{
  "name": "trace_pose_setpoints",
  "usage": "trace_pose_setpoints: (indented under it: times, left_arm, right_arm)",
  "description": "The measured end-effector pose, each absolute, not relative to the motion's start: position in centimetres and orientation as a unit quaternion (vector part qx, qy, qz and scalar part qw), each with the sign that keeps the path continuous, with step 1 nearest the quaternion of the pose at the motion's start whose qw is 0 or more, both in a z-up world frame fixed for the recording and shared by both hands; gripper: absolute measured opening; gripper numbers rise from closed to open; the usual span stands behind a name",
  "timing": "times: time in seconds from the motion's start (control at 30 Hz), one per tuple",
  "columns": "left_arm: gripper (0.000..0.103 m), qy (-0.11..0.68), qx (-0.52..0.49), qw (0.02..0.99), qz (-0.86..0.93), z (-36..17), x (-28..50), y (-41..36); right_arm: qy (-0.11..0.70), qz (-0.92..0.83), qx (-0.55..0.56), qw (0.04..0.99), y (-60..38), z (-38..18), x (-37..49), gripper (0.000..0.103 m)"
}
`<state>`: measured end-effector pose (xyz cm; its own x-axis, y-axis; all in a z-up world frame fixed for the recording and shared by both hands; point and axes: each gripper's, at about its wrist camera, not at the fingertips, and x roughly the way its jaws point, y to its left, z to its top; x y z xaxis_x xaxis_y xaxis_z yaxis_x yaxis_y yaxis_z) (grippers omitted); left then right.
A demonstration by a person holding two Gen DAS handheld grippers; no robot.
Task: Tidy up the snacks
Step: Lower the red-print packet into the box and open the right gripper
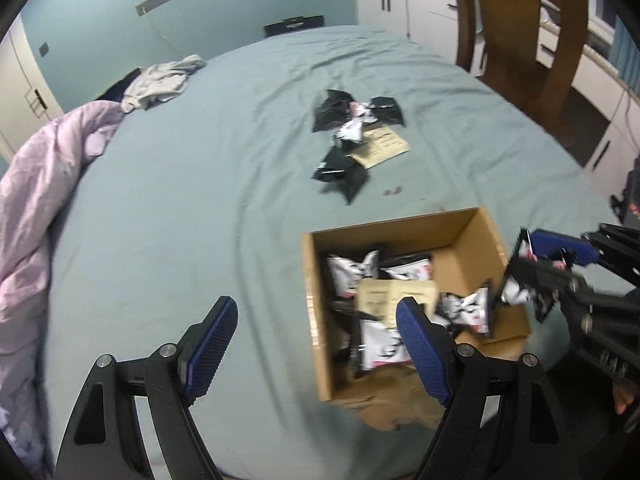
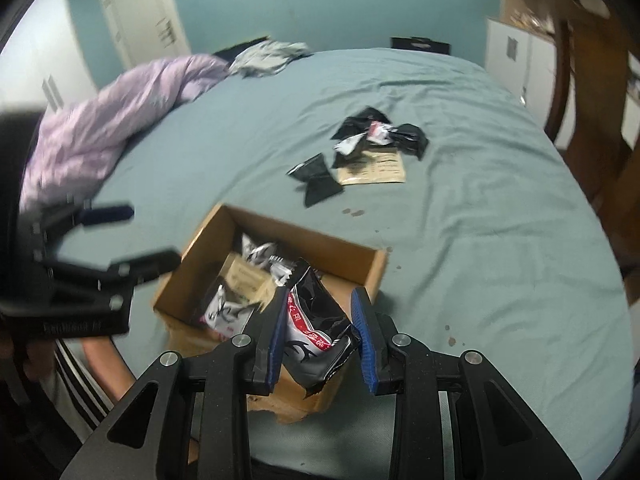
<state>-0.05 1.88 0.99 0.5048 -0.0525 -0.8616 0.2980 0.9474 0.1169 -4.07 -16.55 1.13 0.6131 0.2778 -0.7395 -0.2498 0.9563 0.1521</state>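
Now: one cardboard box [image 1: 460,236] on bed [image 1: 200,200], several packets inside. Left gripper [image 1: 316,344] spread wide, nothing held. Right gripper [image 2: 320,316] clamped on one black snack packet [image 2: 316,320] over box's 5 o'clock corner. Loose packet pile [image 2: 368,140] at 12 o'clock beyond box.

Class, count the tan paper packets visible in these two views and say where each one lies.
2: one tan packet on the bed beside the loose pile, one inside the cardboard box. Others may be hidden under the snacks.
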Motion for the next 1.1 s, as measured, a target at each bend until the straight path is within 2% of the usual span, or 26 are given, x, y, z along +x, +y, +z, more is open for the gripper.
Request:
trace_pose_setpoints:
  times: [0.33,0.53,0.6,0.67,0.77,1.1]
  left_arm:
    - [0.082,0.490,0.144,0.857,-0.072,0.2,0.4,2.6]
    - [0.083,0.485,0.149,0.859,-0.068,0.4,0.3,2.7]
    - [0.083,0.484,0.150,0.860,-0.067,0.4,0.3,2.7]
    - [0.083,0.484,0.150,0.860,-0.066,0.4,0.2,2.8]
    - [0.083,0.485,0.147,0.860,-0.069,0.4,0.2,2.8]
    - [0.084,0.473,0.153,0.864,-0.077,0.9,-0.3,2.5]
  right_arm:
    - [0.450,0.149,-0.080,0.877,-12.2,-0.5,-3.5,0.033]
    - [0.467,0.144,-0.024,0.872,-13.5,-0.5,-2.7,0.034]
    - [0.467,0.134,0.009,0.874,-14.6,-0.4,-2.6,0.043]
    - [0.460,0.119,0.037,0.879,-15.7,0.1,-2.6,0.061]
    - [0.436,0.104,0.066,0.892,-16.9,0.8,-3.2,0.072]
    - [0.415,0.043,0.036,0.908,-17.1,2.0,-4.5,0.074]
